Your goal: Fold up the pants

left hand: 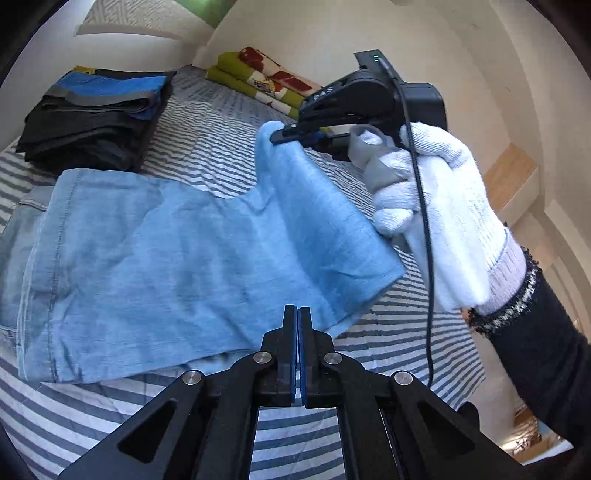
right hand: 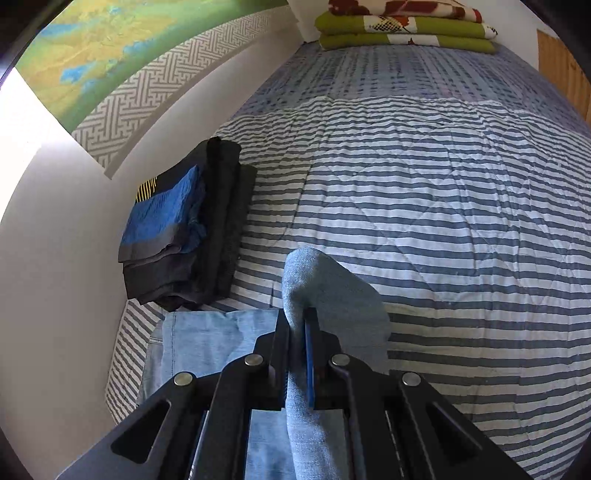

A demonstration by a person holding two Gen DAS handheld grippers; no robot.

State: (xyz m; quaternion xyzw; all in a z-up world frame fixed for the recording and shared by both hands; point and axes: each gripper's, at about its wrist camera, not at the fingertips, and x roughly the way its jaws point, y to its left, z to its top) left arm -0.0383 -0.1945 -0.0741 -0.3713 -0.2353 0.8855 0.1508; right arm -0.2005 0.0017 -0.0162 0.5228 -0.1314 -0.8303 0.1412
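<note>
A striped quilt (right hand: 424, 206) covers the bed, with pale jeans (left hand: 155, 266) spread on it beside a dark clothes stack (left hand: 92, 118) by the wall. Folded green blankets (right hand: 402, 31) lie at the quilt's far end. Both grippers, left (left hand: 298, 314) and right (right hand: 298, 321), have jaws pinching the jeans' lifted end.

You have one pair of light blue denim pants (left hand: 177, 251) on the striped quilt (right hand: 424, 192), which is your single bed covering. Against the wall side of that quilt stands one stack of dark folded garments (right hand: 184, 229); the number of pieces in it cannot be told, though one blue item lies on top. At the far end of the quilt you have one pile of folded green and red patterned bedding (right hand: 402, 29), showing three layers. Two grippers are present over the quilt: one left gripper (left hand: 298, 314) and one right gripper (right hand: 297, 325). One white-gloved hand (left hand: 436, 206) is visible. One wall picture (right hand: 122, 48) hangs above the quilt.
</note>
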